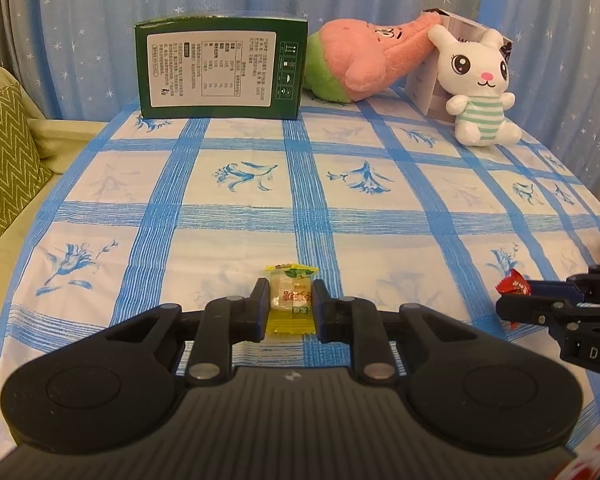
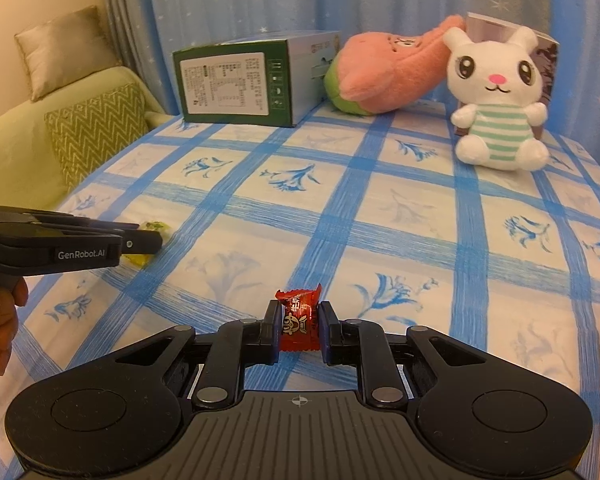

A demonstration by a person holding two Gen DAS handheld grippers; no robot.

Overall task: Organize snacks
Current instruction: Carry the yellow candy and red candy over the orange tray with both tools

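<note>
The left hand-held gripper (image 1: 290, 304) is clamped on a yellow candy (image 1: 291, 300), held low over the near edge of the blue-checked tablecloth (image 1: 380, 200). The right hand-held gripper (image 2: 300, 326) is clamped on a red candy (image 2: 299, 320). Both candies sit well in front of the green box (image 1: 220, 70), which stands at the far edge of the cloth. To the right of the green box lie 1 pink plush (image 1: 364, 58) and 1 white rabbit plush (image 1: 480, 88).

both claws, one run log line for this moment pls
left claw: shut on yellow candy | right claw: shut on red candy | both low over checked tablecloth | green box: far edge
</note>
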